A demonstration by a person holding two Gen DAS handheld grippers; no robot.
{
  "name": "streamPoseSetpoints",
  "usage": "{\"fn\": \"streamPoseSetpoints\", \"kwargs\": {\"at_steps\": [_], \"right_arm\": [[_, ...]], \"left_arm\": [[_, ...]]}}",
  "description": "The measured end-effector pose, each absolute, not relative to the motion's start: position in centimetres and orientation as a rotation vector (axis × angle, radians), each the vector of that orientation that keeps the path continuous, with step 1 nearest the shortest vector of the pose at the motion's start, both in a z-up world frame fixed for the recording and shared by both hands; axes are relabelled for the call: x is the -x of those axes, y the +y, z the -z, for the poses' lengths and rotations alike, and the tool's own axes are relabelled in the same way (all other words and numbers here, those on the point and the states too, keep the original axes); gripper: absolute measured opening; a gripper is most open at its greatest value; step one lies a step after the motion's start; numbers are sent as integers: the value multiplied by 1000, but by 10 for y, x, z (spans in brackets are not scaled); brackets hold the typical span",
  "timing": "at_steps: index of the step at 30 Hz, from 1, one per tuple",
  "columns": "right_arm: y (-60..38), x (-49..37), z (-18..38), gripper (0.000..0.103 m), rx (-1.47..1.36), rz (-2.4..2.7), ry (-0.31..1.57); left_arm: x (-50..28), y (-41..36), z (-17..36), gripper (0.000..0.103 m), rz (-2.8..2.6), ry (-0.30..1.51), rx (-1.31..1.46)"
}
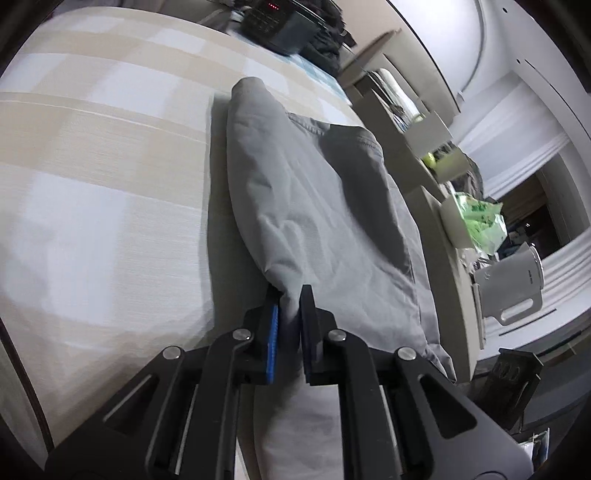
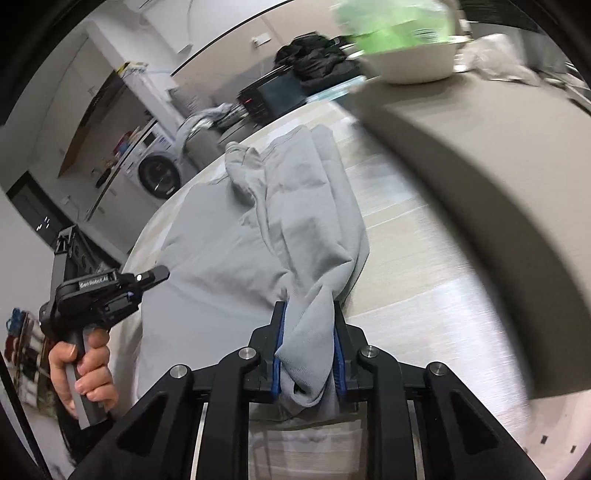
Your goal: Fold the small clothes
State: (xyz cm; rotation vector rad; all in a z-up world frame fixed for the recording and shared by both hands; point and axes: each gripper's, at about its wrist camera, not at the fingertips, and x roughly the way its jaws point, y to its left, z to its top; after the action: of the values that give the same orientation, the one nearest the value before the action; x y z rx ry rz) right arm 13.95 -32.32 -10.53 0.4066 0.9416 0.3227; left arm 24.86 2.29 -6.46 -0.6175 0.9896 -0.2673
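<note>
One grey garment (image 1: 314, 206), soft knit, lying crumpled and partly doubled over on a pale striped table (image 1: 103, 177); in the left wrist view it runs from the upper centre of the frame down to the lower centre, in the right wrist view (image 2: 258, 236) it fills the middle. Left gripper (image 1: 290, 295), lower centre of its own view: jaws drawn narrow, pinching a gathered edge of the garment between a blue pad and a dark one. The same tool appears at the left edge of the right wrist view (image 2: 157, 275), carried by a person's hand (image 2: 83, 363) wrapped round its grip. Right gripper (image 2: 308, 306), lower centre: jaws narrow, blue pads clamped on a thick bunch of the fabric, which hangs out below them. Beyond the garment: a dark device with red lights (image 1: 277, 18) at the top of the left view; a white bowl (image 2: 417, 62) with blurred green contents, upper right; a washing machine (image 2: 157, 173), left of centre.
</note>
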Motion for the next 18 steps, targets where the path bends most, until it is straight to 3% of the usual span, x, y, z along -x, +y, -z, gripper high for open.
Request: {"fn": "streamPoseSetpoints", "kwargs": {"at_steps": [10, 13, 18], "right_arm": [[-229, -120, 105, 22, -272, -473, 973], [-234, -119, 102, 30, -278, -466, 985], [-257, -110, 97, 41, -312, -445, 964]], "left_arm": [[-196, 97, 49, 12, 85, 991, 406], [-184, 94, 43, 13, 82, 975, 351], [-161, 72, 30, 32, 86, 936, 299]]}}
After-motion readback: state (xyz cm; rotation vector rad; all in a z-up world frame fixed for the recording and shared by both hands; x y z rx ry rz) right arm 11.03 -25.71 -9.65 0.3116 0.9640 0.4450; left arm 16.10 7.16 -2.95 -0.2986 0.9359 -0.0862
